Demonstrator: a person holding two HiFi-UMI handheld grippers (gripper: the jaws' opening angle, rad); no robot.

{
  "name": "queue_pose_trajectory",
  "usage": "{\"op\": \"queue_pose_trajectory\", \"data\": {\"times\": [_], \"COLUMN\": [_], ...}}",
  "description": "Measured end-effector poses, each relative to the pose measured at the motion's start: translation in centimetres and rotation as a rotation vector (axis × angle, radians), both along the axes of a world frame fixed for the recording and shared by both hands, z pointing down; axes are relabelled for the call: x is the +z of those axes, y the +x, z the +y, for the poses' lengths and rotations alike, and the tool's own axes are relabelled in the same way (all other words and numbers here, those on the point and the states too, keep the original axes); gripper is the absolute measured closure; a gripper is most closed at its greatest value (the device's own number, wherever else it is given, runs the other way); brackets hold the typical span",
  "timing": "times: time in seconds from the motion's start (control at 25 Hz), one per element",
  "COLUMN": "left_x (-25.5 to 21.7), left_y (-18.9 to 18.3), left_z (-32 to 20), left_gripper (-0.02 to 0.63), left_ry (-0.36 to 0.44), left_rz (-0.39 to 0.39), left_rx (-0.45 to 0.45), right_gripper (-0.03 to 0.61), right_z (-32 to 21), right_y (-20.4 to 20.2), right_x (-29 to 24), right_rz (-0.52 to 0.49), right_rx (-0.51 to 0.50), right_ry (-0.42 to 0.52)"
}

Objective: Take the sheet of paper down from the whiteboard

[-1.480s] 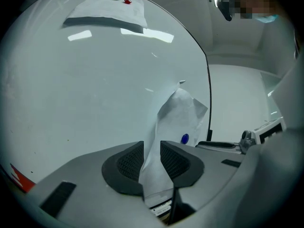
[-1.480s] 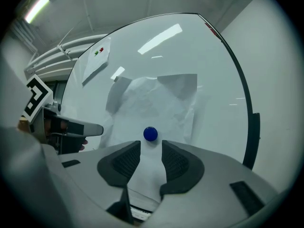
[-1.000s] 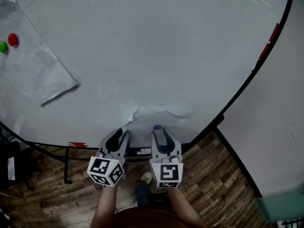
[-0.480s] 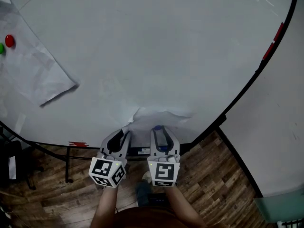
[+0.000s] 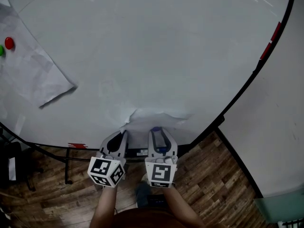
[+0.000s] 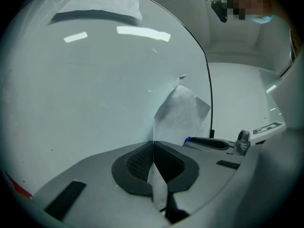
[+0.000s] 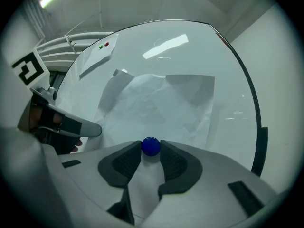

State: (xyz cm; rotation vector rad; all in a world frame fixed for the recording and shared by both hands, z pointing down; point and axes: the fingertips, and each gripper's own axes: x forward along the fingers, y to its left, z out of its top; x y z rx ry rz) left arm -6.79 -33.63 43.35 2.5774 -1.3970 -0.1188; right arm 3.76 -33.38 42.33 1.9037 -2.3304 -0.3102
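The right gripper (image 7: 151,149) has its jaws closing on the blue magnet (image 7: 151,145), whose round sides look just met by the ribbed dark pads, while the left gripper (image 6: 153,144) is clenched on the lower left edge of the sheet of paper (image 7: 156,103), which runs as a thin white blade between its pads. The sheet hangs low on the whiteboard (image 5: 156,46), right in front of both grippers, pinned by that one magnet. To do this step well, the squeeze should probably land across the widest part of the ball, since a smooth glossy sphere may squirt out of an off-centre pinch. The pull then likely goes straight off the board rather than sliding, with the left hold kept light so the thin paper does not tear. The paper is matte, creased and buckled, its left corner curling away from the slick, reflective board. Far up the board another crumpled sheet (image 5: 33,75) sits under a red magnet (image 5: 9,42).
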Motion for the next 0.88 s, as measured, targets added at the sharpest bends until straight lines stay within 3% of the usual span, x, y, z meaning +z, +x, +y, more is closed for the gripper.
{"op": "queue_pose_trajectory", "data": {"times": [0.88], "left_x": [0.09], "left_y": [-0.1], "left_z": [-0.27], "left_gripper": [0.589], "left_ry": [-0.043], "left_rz": [0.069], "left_rx": [-0.023], "right_gripper": [0.443], "right_z": [0.67], "right_y": [0.03], "right_x": [-0.73], "right_rz": [0.002], "right_rx": [-0.054], "right_ry": [0.0]}}
